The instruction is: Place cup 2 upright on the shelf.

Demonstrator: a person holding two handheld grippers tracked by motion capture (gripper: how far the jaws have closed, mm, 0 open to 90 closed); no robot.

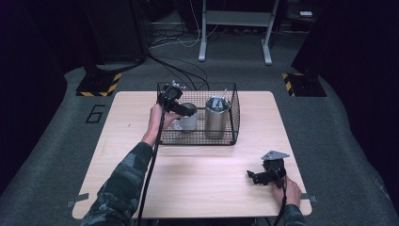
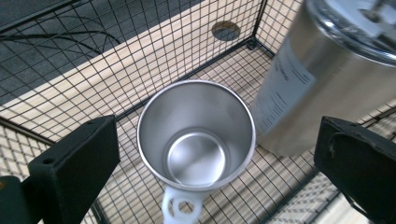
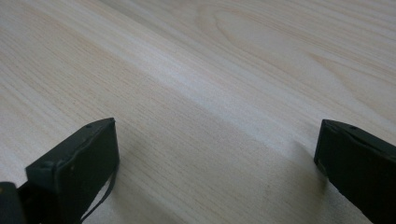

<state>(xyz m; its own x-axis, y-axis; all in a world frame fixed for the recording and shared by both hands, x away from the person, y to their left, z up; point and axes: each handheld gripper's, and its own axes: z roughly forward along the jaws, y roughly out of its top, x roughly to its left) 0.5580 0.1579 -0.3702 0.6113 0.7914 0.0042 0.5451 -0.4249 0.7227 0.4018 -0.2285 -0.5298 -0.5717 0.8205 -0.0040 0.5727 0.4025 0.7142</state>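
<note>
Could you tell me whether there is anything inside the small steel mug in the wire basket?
No, the left gripper view looks straight into the mug and shows its bare, shiny steel bottom.

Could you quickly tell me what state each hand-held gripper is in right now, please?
Left hand-held gripper: open, holding nothing, above the empty steel mug in the black wire basket.
Right hand-held gripper: open, empty, over the wooden table.

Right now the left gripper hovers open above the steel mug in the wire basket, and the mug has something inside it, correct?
Not quite. The left gripper does hover open above the steel mug in the wire basket, but the mug is empty: the left gripper view looks straight down to its bare, shiny bottom.
</note>
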